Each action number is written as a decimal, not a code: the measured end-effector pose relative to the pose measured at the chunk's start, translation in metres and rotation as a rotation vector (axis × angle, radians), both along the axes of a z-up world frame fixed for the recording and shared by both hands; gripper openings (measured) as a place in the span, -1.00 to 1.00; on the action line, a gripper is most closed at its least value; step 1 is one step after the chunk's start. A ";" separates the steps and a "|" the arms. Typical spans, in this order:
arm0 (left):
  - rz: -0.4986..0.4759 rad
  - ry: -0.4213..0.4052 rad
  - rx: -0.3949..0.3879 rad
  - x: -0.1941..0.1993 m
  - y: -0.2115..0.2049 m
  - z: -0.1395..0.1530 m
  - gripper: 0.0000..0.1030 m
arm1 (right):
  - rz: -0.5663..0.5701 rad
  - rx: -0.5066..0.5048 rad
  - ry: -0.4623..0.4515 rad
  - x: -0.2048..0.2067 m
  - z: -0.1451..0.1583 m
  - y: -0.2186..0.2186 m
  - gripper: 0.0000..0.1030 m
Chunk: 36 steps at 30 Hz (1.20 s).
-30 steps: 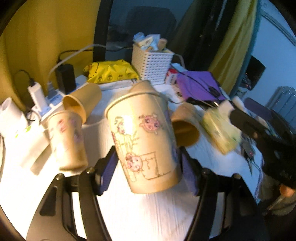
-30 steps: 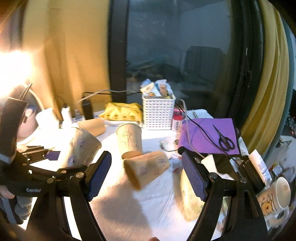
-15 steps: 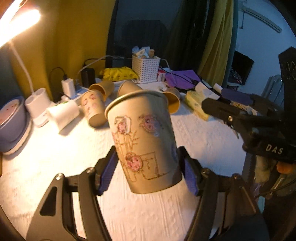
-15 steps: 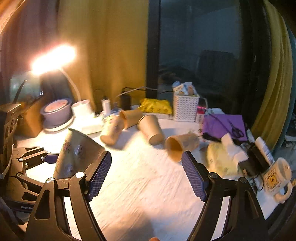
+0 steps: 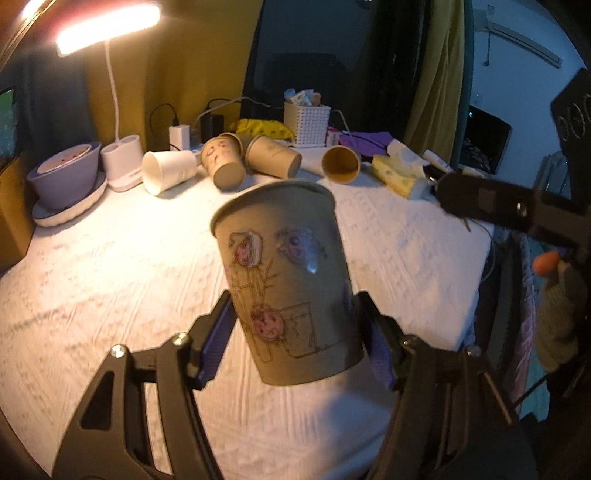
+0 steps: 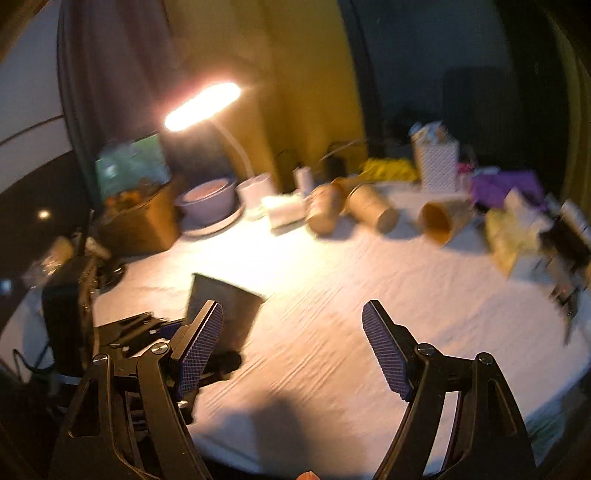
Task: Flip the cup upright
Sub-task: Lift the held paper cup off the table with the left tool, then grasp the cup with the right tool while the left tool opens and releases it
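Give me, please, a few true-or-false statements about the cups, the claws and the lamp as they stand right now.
1. The left claw is shut on the decorated cup. True.
2. The held cup has its wide mouth pointing down. False: the mouth is up, slightly tilted.
3. The right claw grips a cup. False: it is open with nothing between its pads.
4. Several paper cups lie on their sides at the far end of the table. True.
5. The desk lamp is off. False: it is lit.

right gripper [image 6: 293,349] fingers spread, blurred cups [image 6: 371,208] probably toppled
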<state>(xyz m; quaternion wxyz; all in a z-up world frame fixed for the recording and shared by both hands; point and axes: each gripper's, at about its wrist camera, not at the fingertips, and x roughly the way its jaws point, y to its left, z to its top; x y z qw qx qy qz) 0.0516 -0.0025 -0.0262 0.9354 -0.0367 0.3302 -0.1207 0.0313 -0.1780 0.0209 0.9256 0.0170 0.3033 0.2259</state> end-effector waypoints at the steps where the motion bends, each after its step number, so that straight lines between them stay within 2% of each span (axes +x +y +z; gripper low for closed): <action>1: 0.003 -0.013 0.005 -0.004 0.000 -0.002 0.28 | 0.016 0.006 0.015 -0.001 -0.003 0.004 0.57; 9: -0.047 -0.051 0.012 -0.022 -0.015 -0.011 0.28 | 0.106 0.071 0.107 -0.003 -0.020 0.021 0.57; 23: -0.124 -0.118 0.062 -0.040 -0.037 -0.007 0.28 | 0.141 0.164 0.189 0.006 -0.029 0.012 0.57; 36: -0.138 -0.159 0.075 -0.049 -0.042 -0.006 0.28 | 0.163 0.253 0.268 0.016 -0.039 0.007 0.53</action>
